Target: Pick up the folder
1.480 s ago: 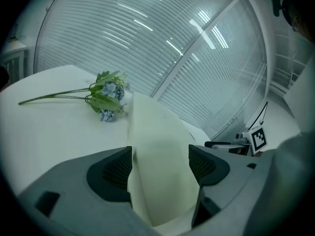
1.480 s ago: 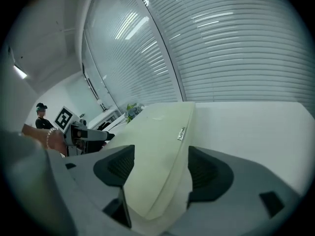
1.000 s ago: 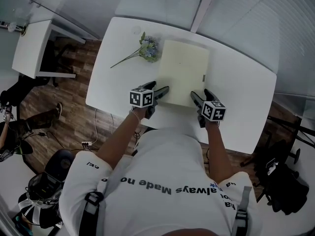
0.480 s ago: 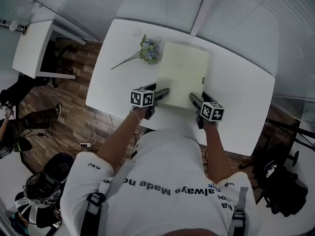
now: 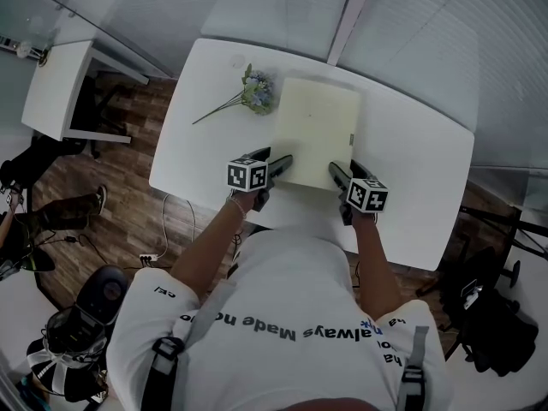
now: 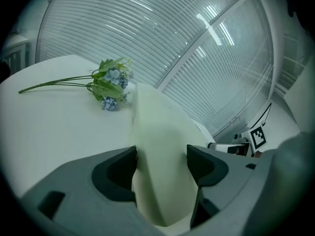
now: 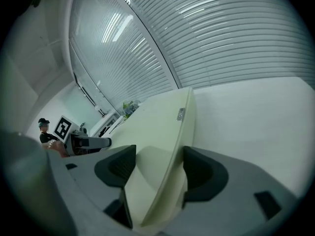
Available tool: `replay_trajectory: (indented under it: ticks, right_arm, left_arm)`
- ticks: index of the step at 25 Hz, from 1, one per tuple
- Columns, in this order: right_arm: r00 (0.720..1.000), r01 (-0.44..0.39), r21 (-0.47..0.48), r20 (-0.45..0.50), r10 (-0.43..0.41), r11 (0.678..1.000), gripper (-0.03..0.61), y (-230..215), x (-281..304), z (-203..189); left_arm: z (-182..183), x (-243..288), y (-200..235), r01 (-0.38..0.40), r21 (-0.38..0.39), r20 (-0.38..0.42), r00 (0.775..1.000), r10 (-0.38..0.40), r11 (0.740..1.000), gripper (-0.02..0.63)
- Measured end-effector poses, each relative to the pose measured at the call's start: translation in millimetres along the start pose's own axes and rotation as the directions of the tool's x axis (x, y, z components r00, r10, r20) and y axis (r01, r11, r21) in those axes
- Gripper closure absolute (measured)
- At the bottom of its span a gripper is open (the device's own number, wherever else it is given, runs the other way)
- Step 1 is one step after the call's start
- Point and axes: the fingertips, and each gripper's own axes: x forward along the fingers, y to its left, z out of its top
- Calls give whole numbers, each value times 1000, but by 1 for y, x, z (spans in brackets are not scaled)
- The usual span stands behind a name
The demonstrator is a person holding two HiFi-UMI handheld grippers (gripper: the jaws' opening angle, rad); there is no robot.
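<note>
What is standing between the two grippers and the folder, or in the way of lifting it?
Nothing visible. The folder's near edge sits between the open jaws of the left gripper and the right gripper. The flowers lie on the table beside its far left corner, apparently not on it.

The folder (image 5: 315, 131) is pale cream, smooth and matt; it may be thin card or plastic, and the views do not settle which. The worktop (image 5: 411, 169) is white and smooth with a soft sheen. The left tool (image 6: 161, 161) and right tool (image 7: 153, 166) have matt grey plastic bodies with darker matt pads (image 6: 204, 163). The wall (image 6: 197, 33) behind is glossy, lined with fine slats. The floor (image 5: 111, 178) is brown wood planking. The person's shirt (image 5: 282, 315) is white cloth.
</note>
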Motion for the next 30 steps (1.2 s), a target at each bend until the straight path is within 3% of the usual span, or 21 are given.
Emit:
replay_trajectory:
  ticks: [17, 30]
  right_arm:
    - [993, -5, -39, 115, 10, 999, 276, 23, -36, 40]
    - [975, 15, -108, 223, 9, 994, 276, 54, -79, 85]
  left_arm:
    - [42, -30, -36, -4, 95, 105, 994, -6, 995, 290]
    - [83, -66, -74, -1, 171, 207, 978, -35, 985, 290]
